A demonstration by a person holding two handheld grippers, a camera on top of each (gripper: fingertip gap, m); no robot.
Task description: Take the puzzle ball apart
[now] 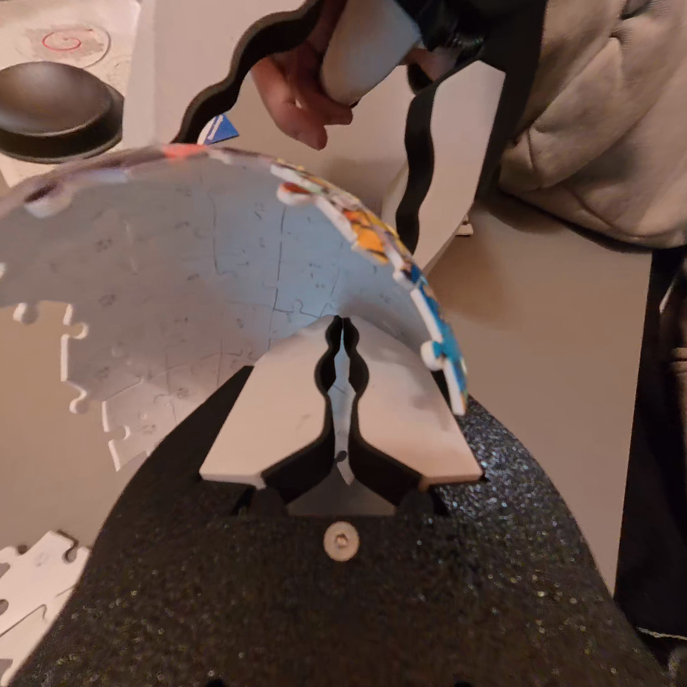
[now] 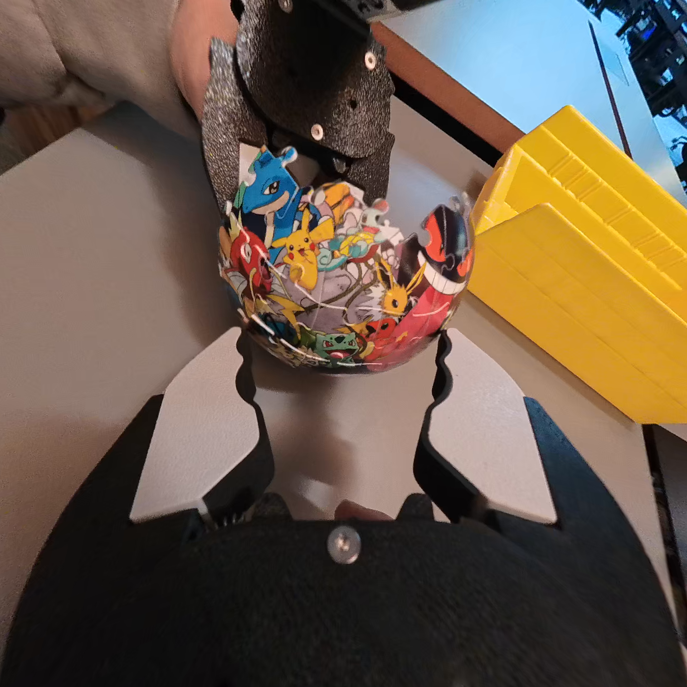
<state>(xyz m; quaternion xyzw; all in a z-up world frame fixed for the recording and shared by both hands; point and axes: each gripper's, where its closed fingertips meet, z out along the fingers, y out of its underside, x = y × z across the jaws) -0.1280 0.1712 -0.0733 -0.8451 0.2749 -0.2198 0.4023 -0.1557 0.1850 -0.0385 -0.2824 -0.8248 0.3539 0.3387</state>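
The puzzle ball (image 2: 334, 282) is a partial shell with colourful cartoon creatures outside and a white inside (image 1: 167, 260); its rim is jagged where pieces are gone. My left gripper (image 1: 342, 323) is shut on the shell's wall and holds it above the table; it also shows at the top of the right wrist view (image 2: 312, 163). My right gripper (image 2: 342, 334) is open, with one fingertip at each side of the shell's lower part; I cannot tell whether they touch it. Its fingers (image 1: 420, 148) and the hand holding it show beyond the shell in the left wrist view.
A yellow plastic bin (image 2: 580, 282) stands on the table at the right. A black domed stand (image 1: 55, 107) sits at the far left. A joined patch of white-backed puzzle pieces (image 1: 33, 580) lies on the table at lower left. A person's grey jacket (image 1: 594, 111) is close by.
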